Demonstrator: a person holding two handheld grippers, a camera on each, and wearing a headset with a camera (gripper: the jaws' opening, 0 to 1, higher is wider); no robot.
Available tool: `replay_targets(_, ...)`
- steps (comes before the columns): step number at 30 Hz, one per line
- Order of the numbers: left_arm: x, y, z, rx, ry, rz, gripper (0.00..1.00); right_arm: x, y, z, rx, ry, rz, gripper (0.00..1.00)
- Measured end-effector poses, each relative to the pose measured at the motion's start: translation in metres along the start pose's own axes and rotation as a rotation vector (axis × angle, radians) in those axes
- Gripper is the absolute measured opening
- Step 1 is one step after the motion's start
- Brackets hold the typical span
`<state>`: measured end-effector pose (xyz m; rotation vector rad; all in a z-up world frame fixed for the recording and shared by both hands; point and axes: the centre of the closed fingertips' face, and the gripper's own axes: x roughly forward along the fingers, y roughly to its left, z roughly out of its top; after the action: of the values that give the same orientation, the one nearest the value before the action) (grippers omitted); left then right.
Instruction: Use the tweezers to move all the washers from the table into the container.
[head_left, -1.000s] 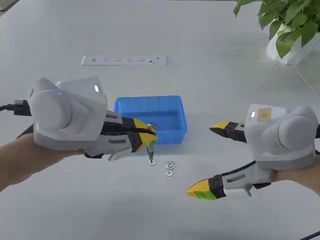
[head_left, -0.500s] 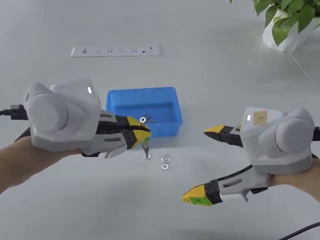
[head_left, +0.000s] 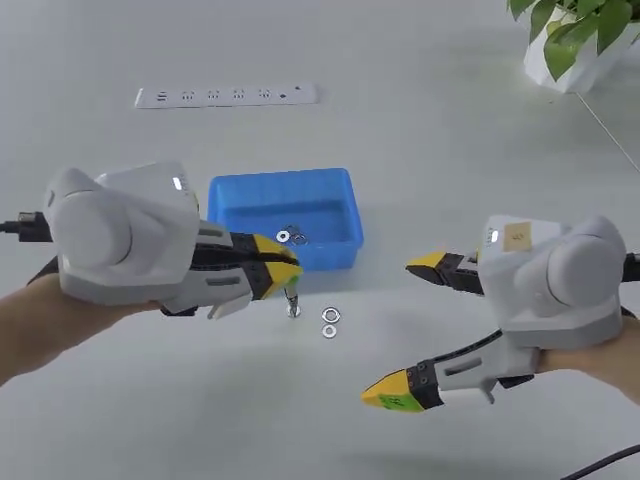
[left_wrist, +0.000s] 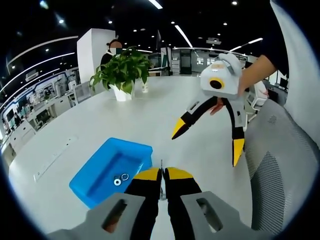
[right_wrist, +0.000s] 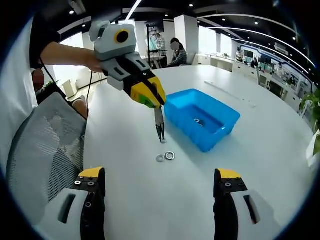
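White tabletop (head_left: 430, 150) stretches around a blue container (head_left: 322, 256), with a power strip (head_left: 225, 96) beyond it and a potted plant (head_left: 575, 35) at the far right corner. The left gripper (head_left: 288, 268) has its jaws pressed together on a pair of tweezers (right_wrist: 159, 122). These hang point-down just in front of the container, tips at or touching the table. Something small glints at the tips, but I cannot tell whether it is a washer caught between them. Two loose washers (head_left: 330, 323) lie side by side, touching or nearly so, just beside the tips. Two delivered washers (head_left: 291, 237) rest inside the container. The right gripper (head_left: 402, 330) hovers well to the right, jaws spread wide, holding nothing.

The likely trouble is the pinch itself. Thin flat rings on a smooth top can skid or flick away as the tips close. With the loose pair so close together, nudging one probably shifts the other. The tweezers could also twist in the jaws if pressed against the table. A weakly held washer may drop short of the container's front wall.
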<state>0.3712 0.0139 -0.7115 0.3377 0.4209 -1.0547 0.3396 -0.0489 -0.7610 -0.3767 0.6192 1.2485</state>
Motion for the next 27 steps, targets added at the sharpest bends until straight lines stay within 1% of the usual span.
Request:
replay_targets(2,0.0001,-0.0013,0.0003,-0.008,0.001,-0.005,0.07,0.0002,0.0013,-0.0004,0.005,0.0,0.005,0.9)
replay_targets(7,-0.0026,-0.0049,0.0009,-0.005,0.002,-0.011,0.07,0.0015,0.0026,0.0004,0.005,-0.001,0.009,0.9)
replay_targets(14,-0.0018,-0.0037,-0.0026,0.005,0.017,-0.006,0.07,0.0034,0.0028,0.0031,0.003,-0.005,0.01,0.89)
replay_targets(16,-0.0015,-0.0037,-0.0011,0.01,0.011,-0.005,0.07,0.003,0.0028,0.0033,0.003,-0.006,0.011,0.89)
replay_targets(21,-0.0005,-0.0049,-0.001,0.0,0.008,-0.015,0.07,0.0034,0.0026,0.0009,0.009,0.0,0.012,0.89)
replay_targets(27,-0.0022,-0.0079,-0.0015,-0.001,0.017,-0.024,0.07,0.0076,0.0041,0.0046,0.005,0.001,0.029,0.88)
